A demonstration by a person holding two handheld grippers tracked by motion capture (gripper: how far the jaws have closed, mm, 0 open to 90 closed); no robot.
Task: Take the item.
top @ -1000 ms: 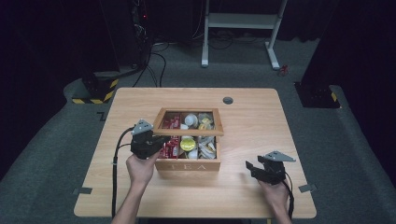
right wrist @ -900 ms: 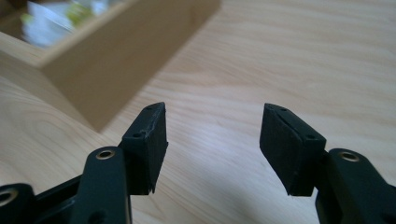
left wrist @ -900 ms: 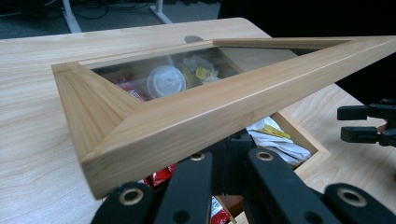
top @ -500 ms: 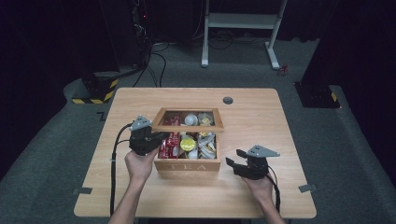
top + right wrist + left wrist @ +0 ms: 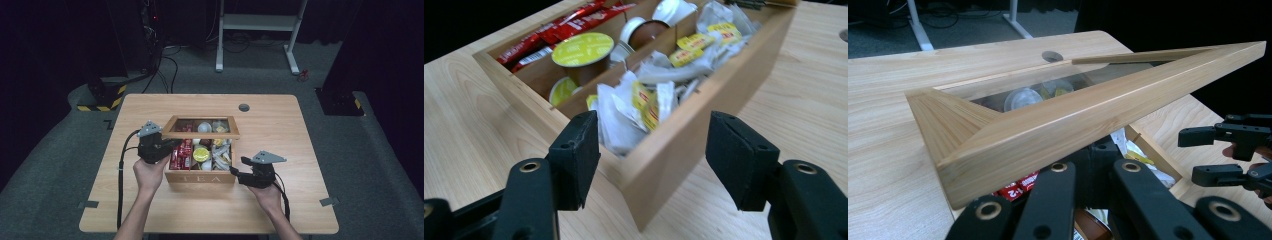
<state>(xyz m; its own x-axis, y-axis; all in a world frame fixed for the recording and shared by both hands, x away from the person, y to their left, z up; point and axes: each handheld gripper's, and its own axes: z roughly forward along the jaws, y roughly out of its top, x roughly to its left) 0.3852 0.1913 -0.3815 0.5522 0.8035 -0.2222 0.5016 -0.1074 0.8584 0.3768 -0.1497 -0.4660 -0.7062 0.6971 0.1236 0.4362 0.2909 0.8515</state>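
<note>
**Tech A:** While the lid (image 5: 200, 134) is raised, where does the box (image 5: 200, 177) sit?

**Tech B:** It sits mid-table, front wall toward the person. The lid is tilted up on its rear edge. Its compartments hold red sachets (image 5: 559, 30), a green-topped capsule (image 5: 583, 49) and tea bags (image 5: 644, 95).

**Tech A:** Status of the left gripper (image 5: 167, 147)?

**Tech B:** Its jaws are closed and lie under the lid's near-left corner. The lid bears on them. It cannot be told whether the lid is pinched or only propped.

**Tech A:** And the right gripper (image 5: 239, 166)?

**Tech B:** Released. Its jaws have just been opening, and they straddle the box's near-right corner. Neither pad touches the wood.

**Tech A:** Step in hand?

**Tech B:** Judged from this position, the lid is kept up while the right gripper lines up on the right-hand compartment of tea bags.

**Tech A:** What does the next move need?

**Tech B:** Probably a lift over the front wall, then a descent onto one tea bag with the jaws wide enough to clear the divider. The left gripper should keep steady, or the lid could drop on the right one.

**Tech A:** Surroundings?

**Tech B:** The table (image 5: 280, 130) is light wood with a cable hole (image 5: 244, 107) near its far edge. Grey carpet (image 5: 380, 165) lies around it. A white frame (image 5: 260, 22) and loose cables stand beyond, and the room is dark.
</note>
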